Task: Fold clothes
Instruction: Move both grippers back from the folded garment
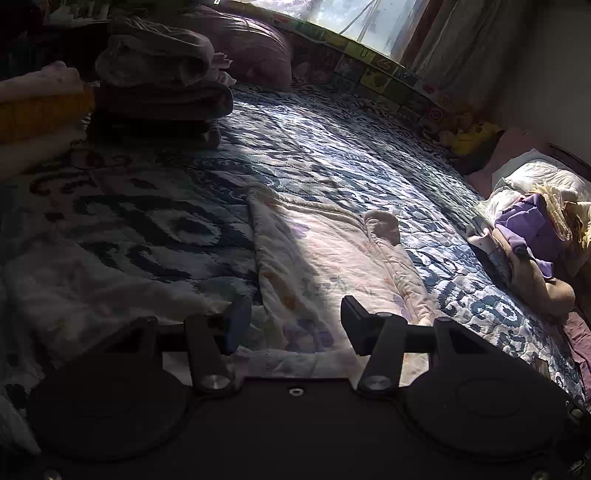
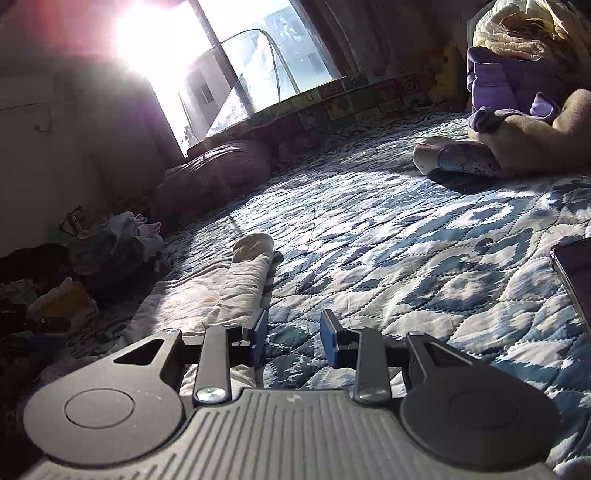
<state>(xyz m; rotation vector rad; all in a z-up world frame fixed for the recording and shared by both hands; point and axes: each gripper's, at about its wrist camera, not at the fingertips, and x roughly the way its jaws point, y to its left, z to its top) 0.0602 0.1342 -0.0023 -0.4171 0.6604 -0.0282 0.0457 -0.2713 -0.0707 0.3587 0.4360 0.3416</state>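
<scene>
We locate the work item, a pale floral garment (image 1: 325,258), lying flat on the blue patterned quilt (image 1: 351,155) near the middle of the bed, directly ahead of the left gripper (image 1: 291,325). It appears to be a pair of small trousers or a sleeper, spread out with one cuff (image 1: 382,225) curled upward at its far end; we judge that it is laid out but not yet folded. The left gripper hangs just over the near hem with its jaws spread wide and nothing between them. The right gripper (image 2: 293,338) sits beside the same garment (image 2: 236,280), its jaws likewise parted and empty, over bare quilt with the cloth touching or just beside its left finger. On the far left of the bed we see a stack of folded clothes (image 1: 159,92), which suggests part of the task is complete. On the right, a heap of unfolded clothes (image 1: 532,229), purple and yellow among them, remains to be done. A purple pillow (image 1: 251,44) lies near the window (image 1: 354,18). Strong glare from the window washes out much of the right wrist view, and the left side of both views is deep in shadow, so we cannot count the stacked items. A dark flat object (image 2: 572,273) is cut off at the right edge; we cannot identify it.
</scene>
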